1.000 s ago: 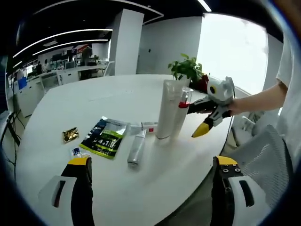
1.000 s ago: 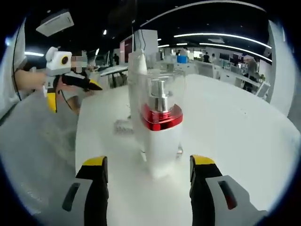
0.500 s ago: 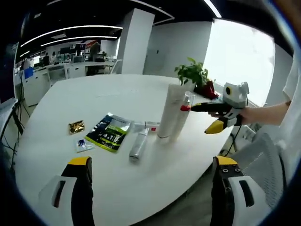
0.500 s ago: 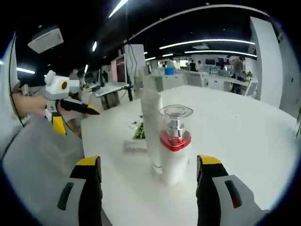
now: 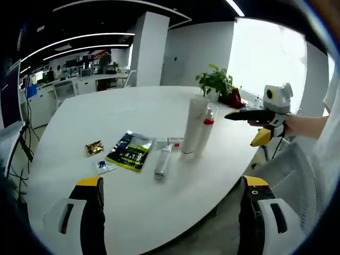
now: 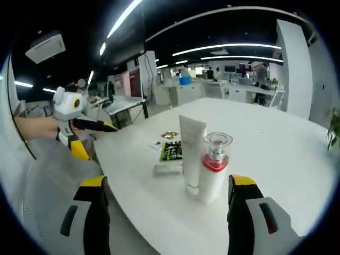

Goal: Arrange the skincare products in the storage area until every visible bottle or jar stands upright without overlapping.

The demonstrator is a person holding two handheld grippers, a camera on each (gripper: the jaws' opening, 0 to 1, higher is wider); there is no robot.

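Lying flat on the table (image 5: 79,117), small tube (image 5: 162,161) beside upright tall tube (image 5: 192,125) and pump bottle (image 6: 214,167); likely light, slippery, best gripped mid-body; left gripper (image 5: 170,204) and right gripper (image 6: 167,207) jaws apart, empty.

Open office: white pillar (image 5: 150,48), bright window (image 5: 265,56), ceiling strip lights (image 6: 228,47).

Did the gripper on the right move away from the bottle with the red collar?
Yes. In the left gripper view the right hand-held gripper was beside the pump bottle; now it has pulled back past the table edge.
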